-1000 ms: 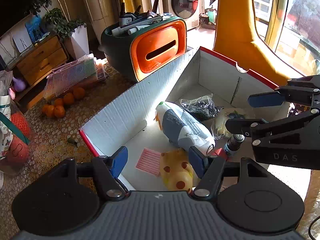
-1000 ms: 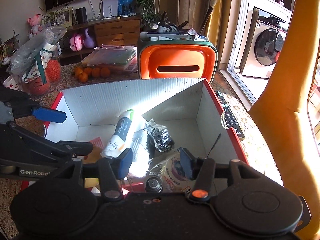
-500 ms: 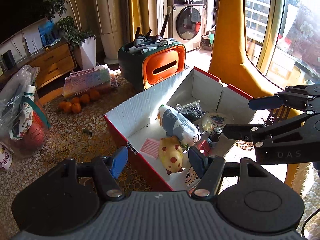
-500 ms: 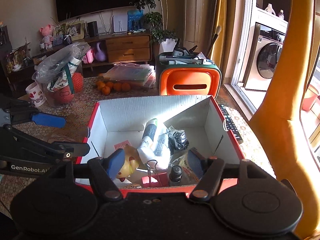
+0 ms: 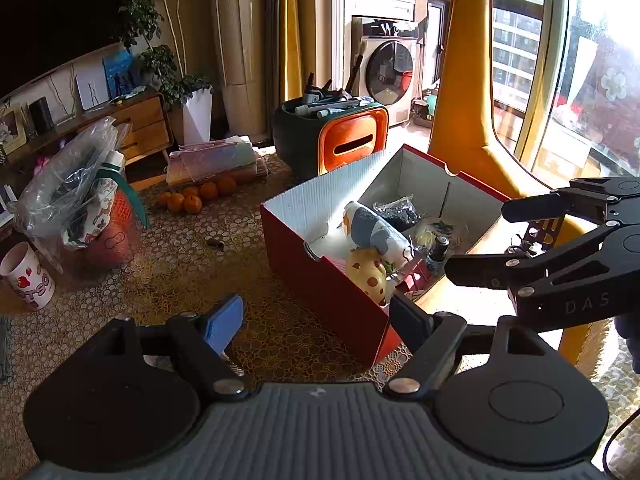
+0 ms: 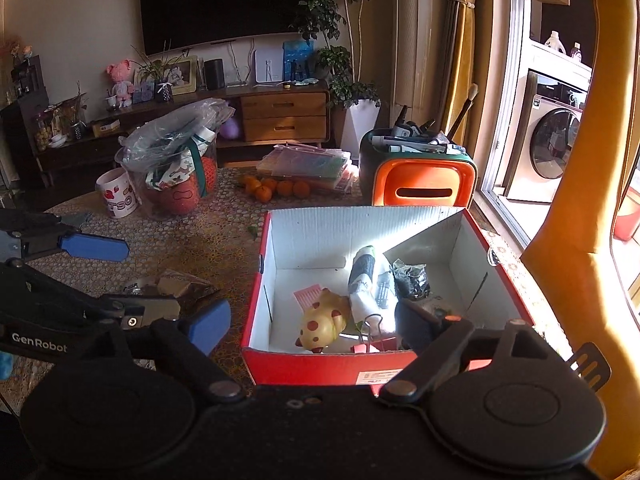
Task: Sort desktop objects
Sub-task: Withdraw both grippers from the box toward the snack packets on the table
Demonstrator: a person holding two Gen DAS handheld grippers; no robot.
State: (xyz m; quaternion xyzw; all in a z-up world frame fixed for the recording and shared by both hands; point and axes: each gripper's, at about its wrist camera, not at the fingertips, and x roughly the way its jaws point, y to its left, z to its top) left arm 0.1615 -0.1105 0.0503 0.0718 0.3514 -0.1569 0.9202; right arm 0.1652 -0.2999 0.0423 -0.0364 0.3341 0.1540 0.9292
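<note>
The red cardboard box with white inner walls [image 6: 496, 268] was set on the patterned lace tablecloth [image 5: 168, 280], in front of the orange-fronted dark green organiser filled with pens [image 6: 416, 184]. Inside the box were seen a yellow rubber toy with red spots [image 6: 322, 324], a white and grey squeeze tube [image 6: 366, 280], a crinkled black packet [image 6: 412, 280], a pink ribbed card [image 6: 308, 294] and a red binder clip [image 6: 372, 346]. The left gripper [image 5: 316, 320] was held above the cloth beside the box, its jaws opening, with nothing between them. The right gripper [image 6: 308, 320] was held over the box's near edge, its jaws likewise opening and empty.
</note>
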